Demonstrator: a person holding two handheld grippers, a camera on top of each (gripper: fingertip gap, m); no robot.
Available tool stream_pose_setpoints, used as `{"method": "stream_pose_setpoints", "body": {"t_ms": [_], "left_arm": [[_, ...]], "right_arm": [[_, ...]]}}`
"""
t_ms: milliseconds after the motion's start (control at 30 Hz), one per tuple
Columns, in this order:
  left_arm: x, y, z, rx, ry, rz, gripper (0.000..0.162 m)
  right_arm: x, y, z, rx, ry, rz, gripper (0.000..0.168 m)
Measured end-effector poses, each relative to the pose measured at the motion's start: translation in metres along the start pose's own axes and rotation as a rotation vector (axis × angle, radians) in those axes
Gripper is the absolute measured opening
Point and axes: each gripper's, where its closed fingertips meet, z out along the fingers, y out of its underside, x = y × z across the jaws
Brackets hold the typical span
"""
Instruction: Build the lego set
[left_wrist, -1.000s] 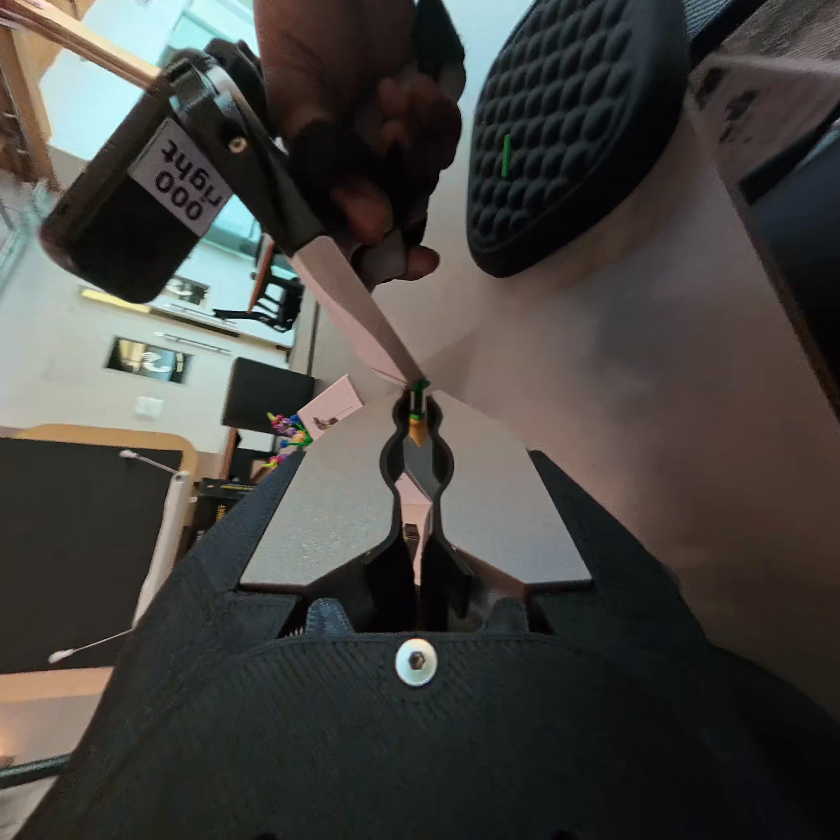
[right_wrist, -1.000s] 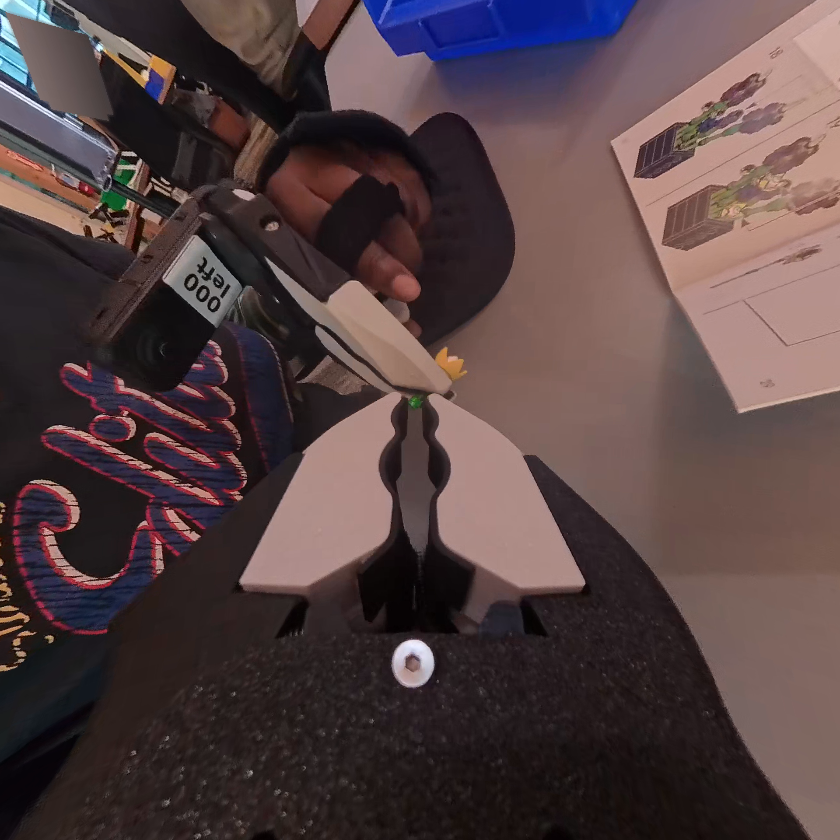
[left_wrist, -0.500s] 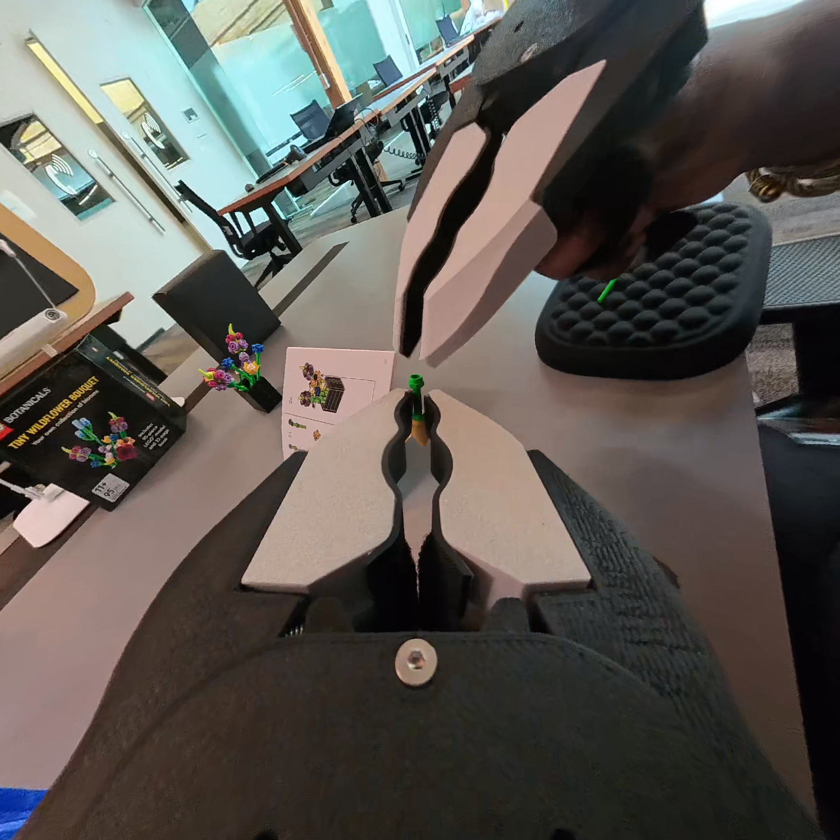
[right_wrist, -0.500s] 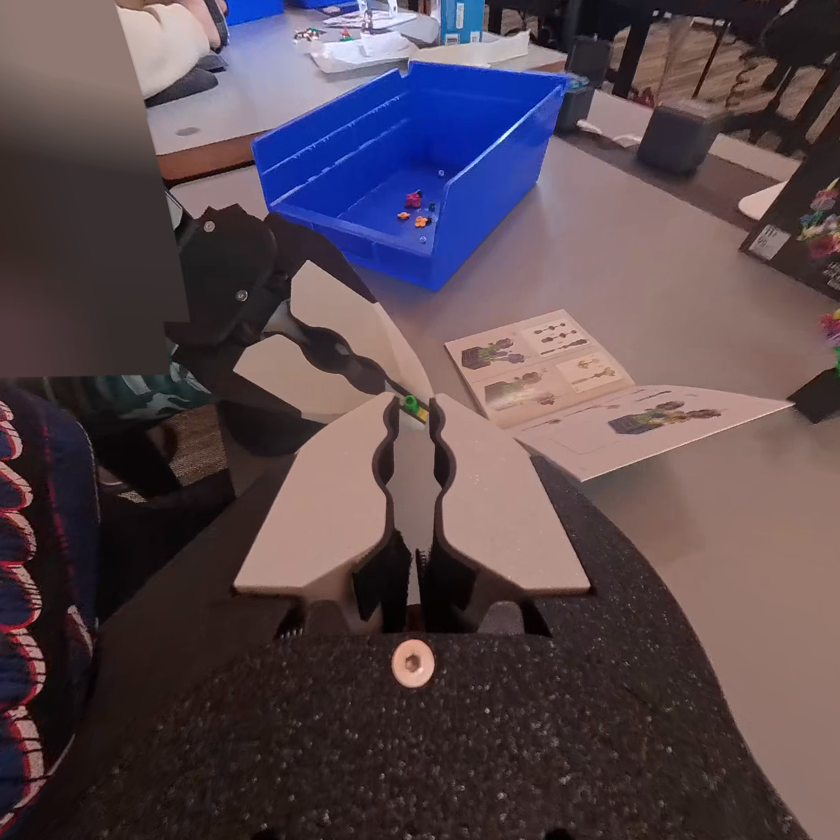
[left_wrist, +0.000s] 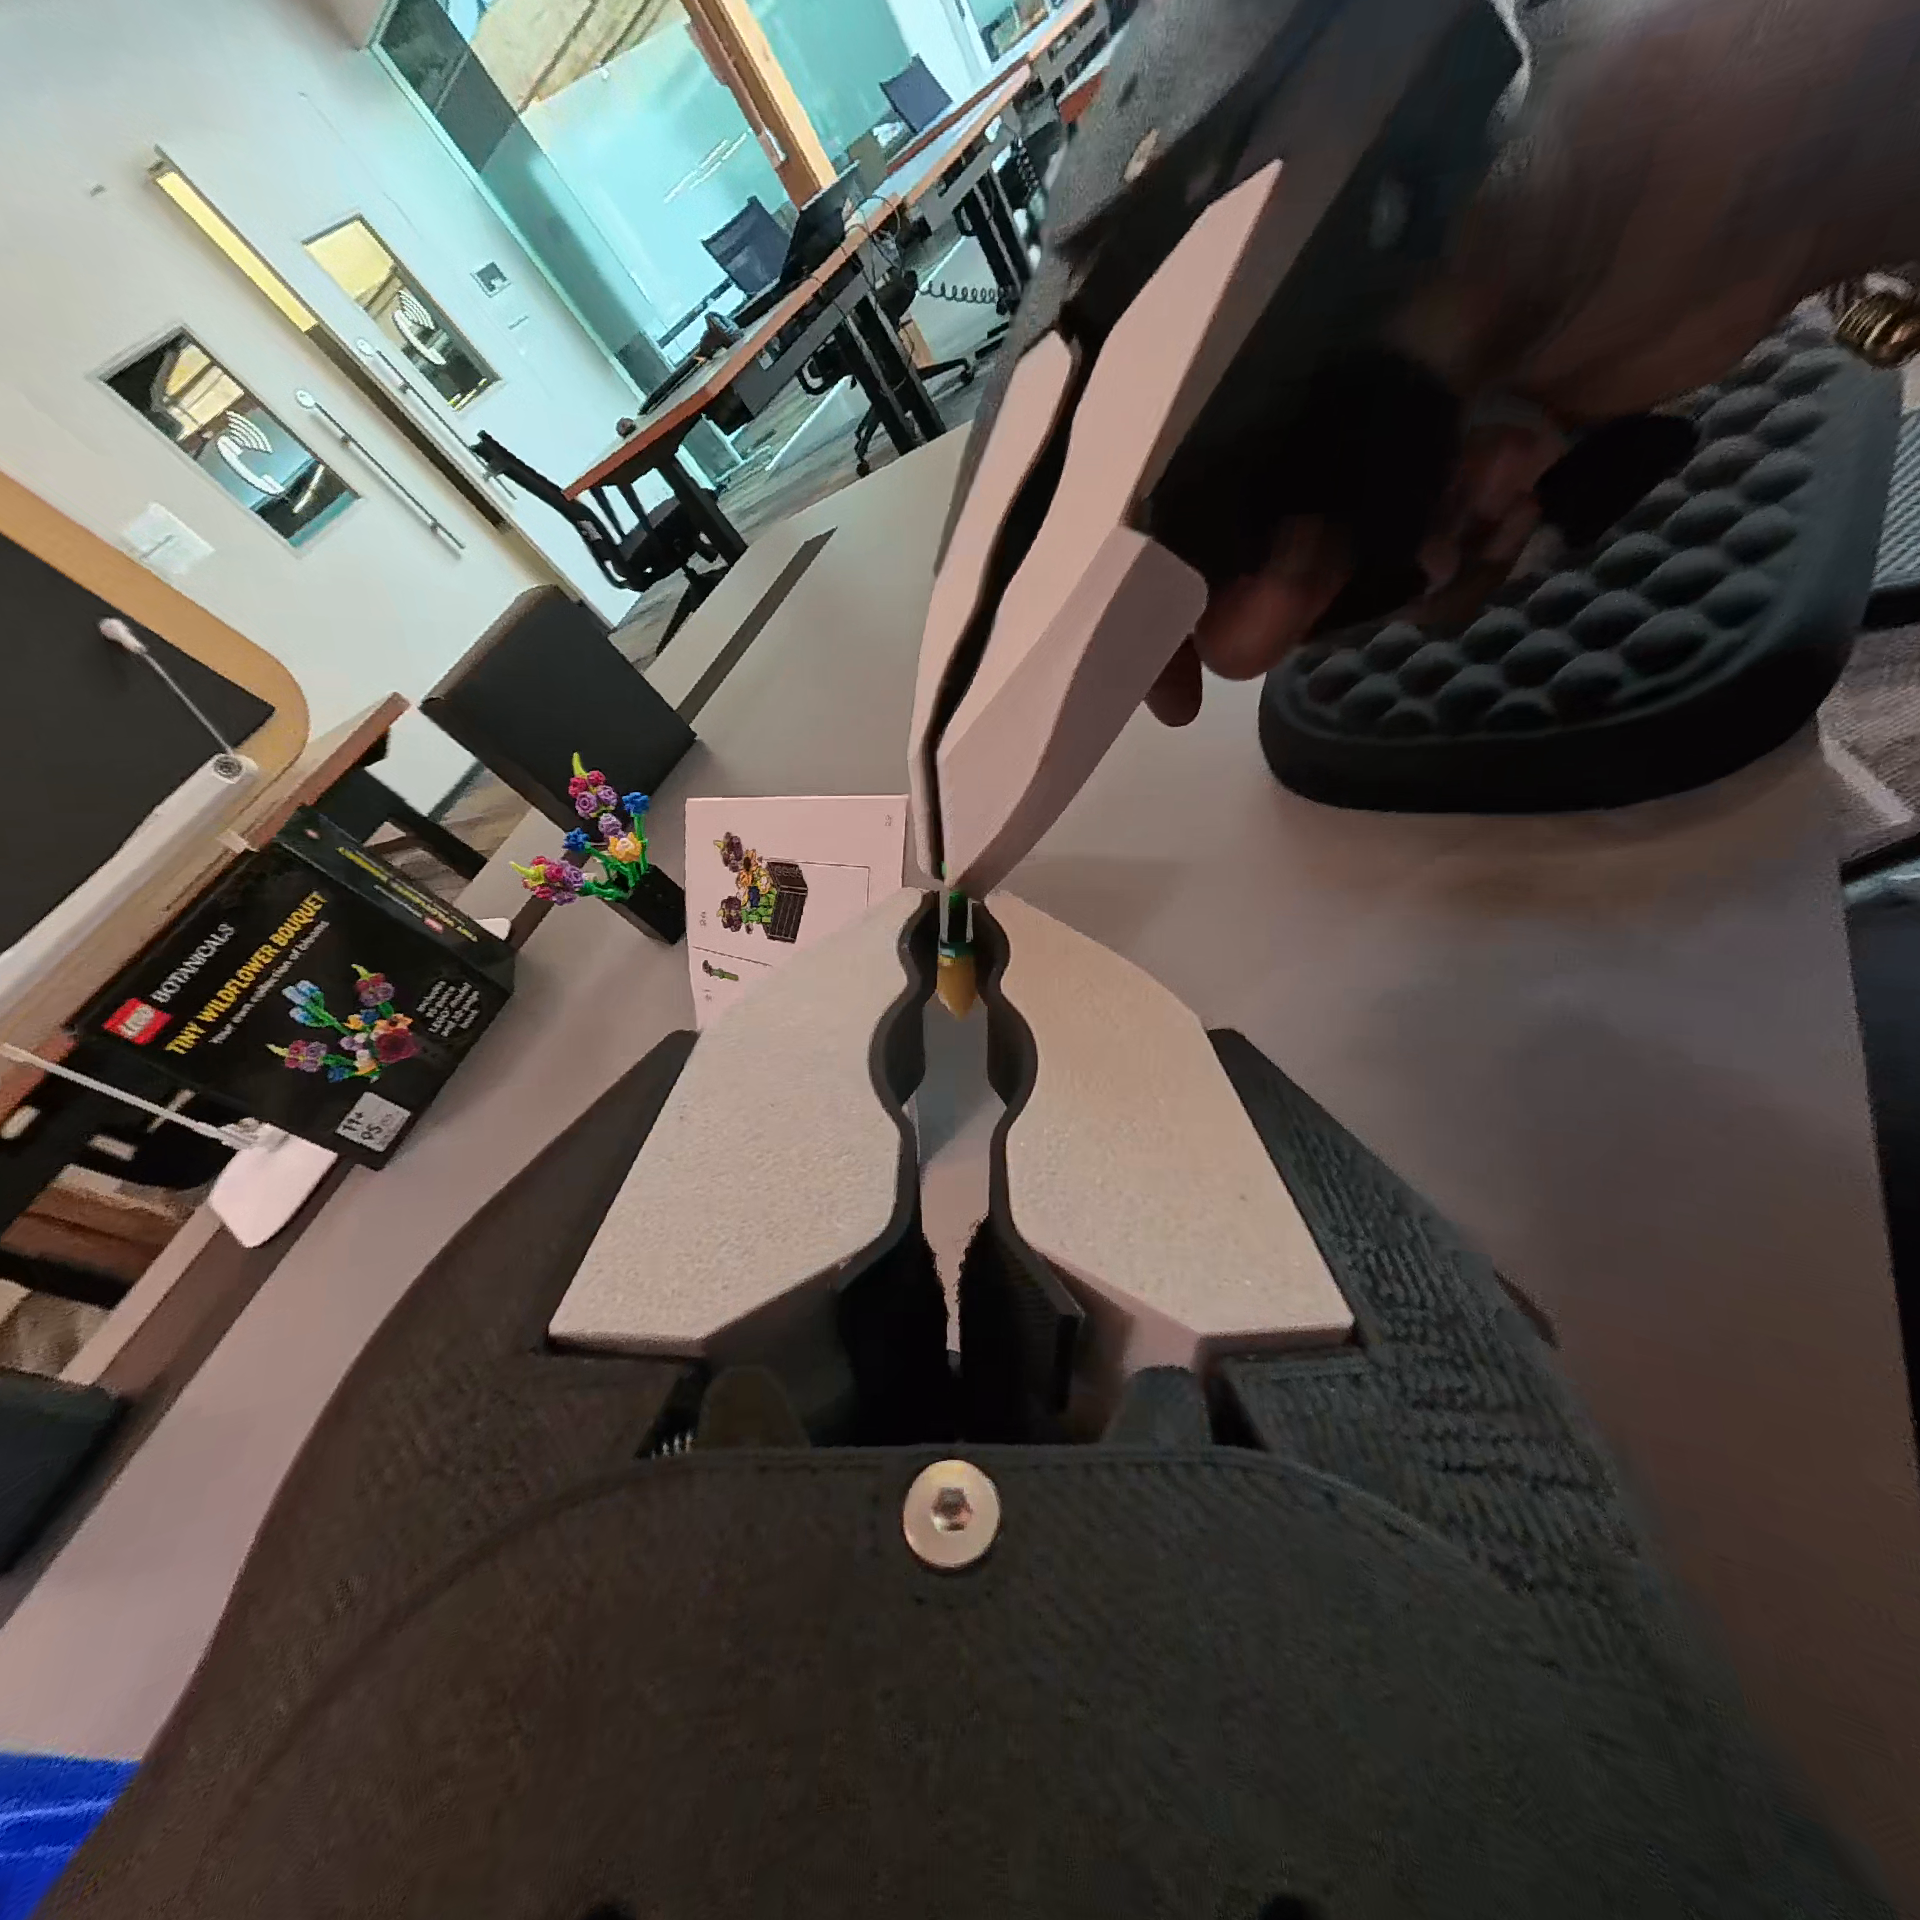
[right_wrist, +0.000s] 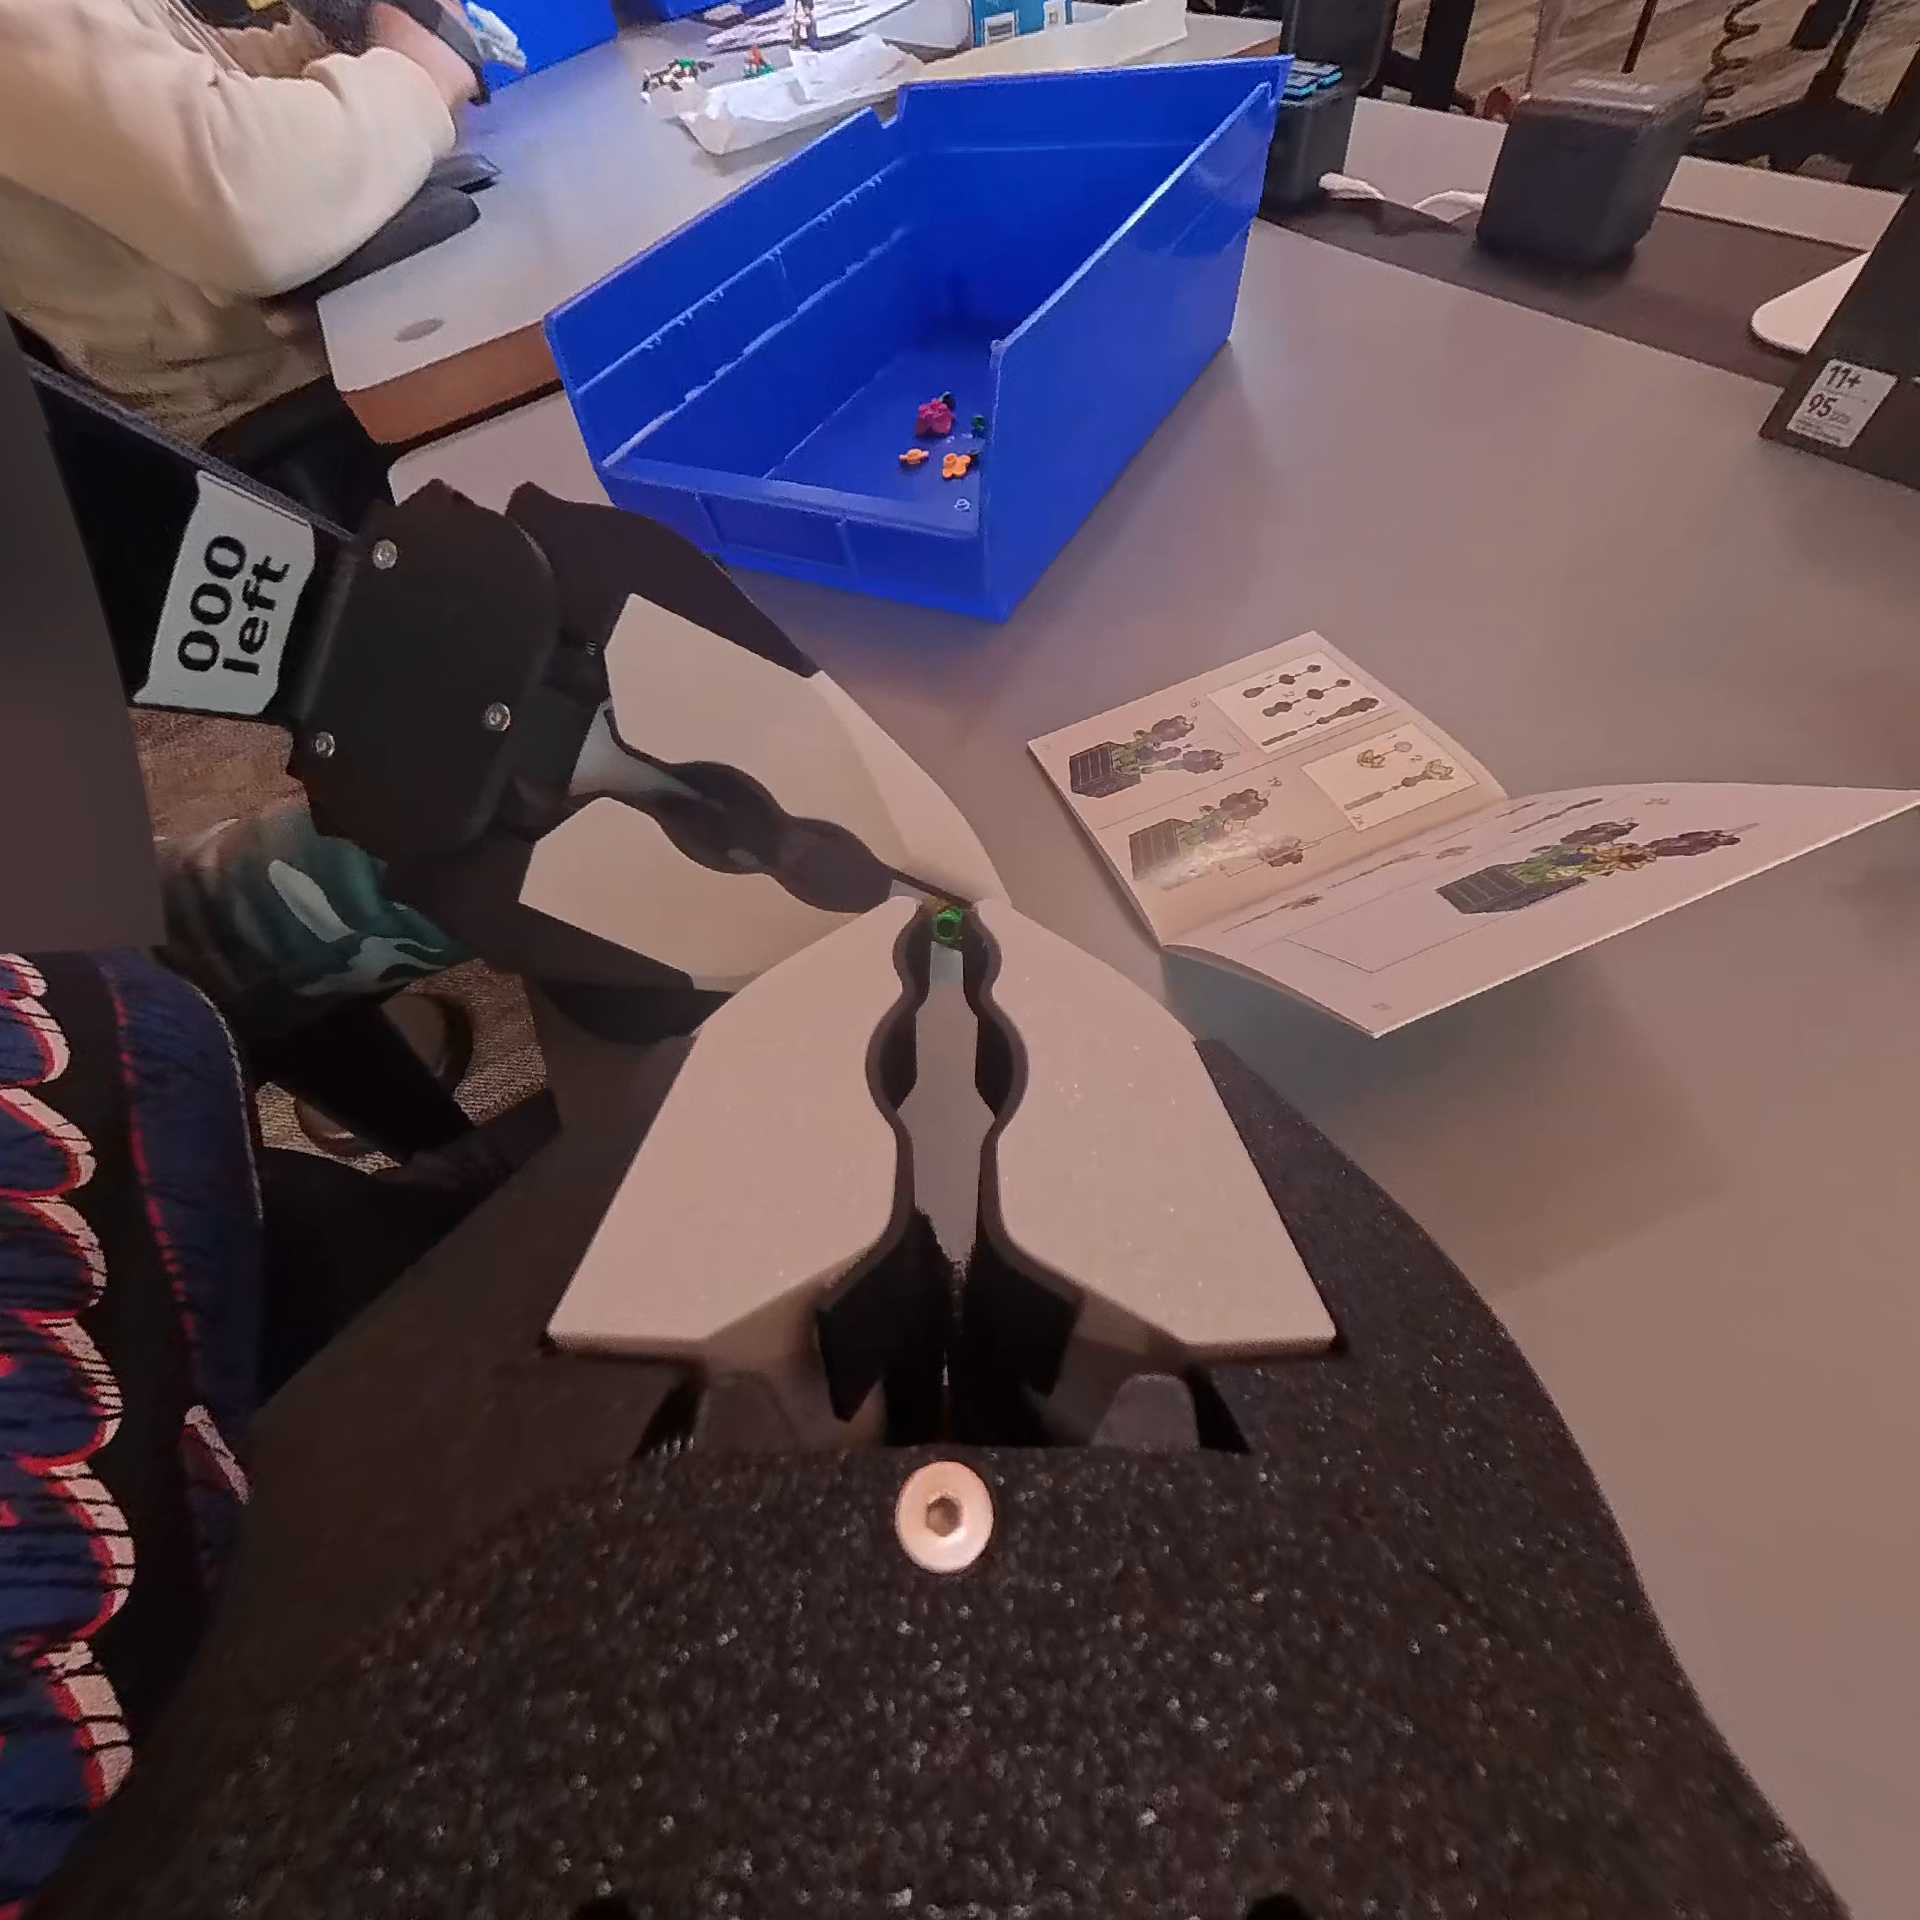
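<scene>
The left gripper (left_wrist: 951, 914) is clamped on a tiny flower stem (left_wrist: 954, 971), green with a yellow bud, held above the counter (left_wrist: 1455, 1039). The right gripper (right_wrist: 945, 920) pinches its green top end (right_wrist: 944, 923), tip to tip with the left. The piece looks featherlight, stiff and slick (easy to flick away), so I would grip the thicker bud, not the thin shaft. Loose pieces lie in the blue bin (right_wrist: 1122, 343).

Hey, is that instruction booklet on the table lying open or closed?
Open. In the right wrist view the instruction booklet lies spread on the grey table, both printed pages showing, the right-hand page lifting off the surface.
</scene>
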Motion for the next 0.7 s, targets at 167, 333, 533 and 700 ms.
{"method": "stream_pose_setpoints", "body": {"t_ms": [167,333,533,700], "left_arm": [[0.001,0.002,0.001,-0.03,-0.025,0.073,0.006],[0.001,0.003,0.001,-0.014,-0.005,0.007,0.005],[-0.011,-0.006,-0.009,0.123,0.042,-0.22,0.005],[-0.024,-0.011,-0.021,0.237,0.077,-0.382,0.005]], "right_arm": [[0.0,0.001,0.002,0.003,-0.016,0.025,0.006],[-0.001,-0.005,-0.004,0.033,-0.032,-0.024,0.01],[0.018,-0.007,-0.06,-0.067,-0.036,-0.12,0.018],[0.056,0.073,-0.118,-0.672,0.103,-0.237,0.03]]}}
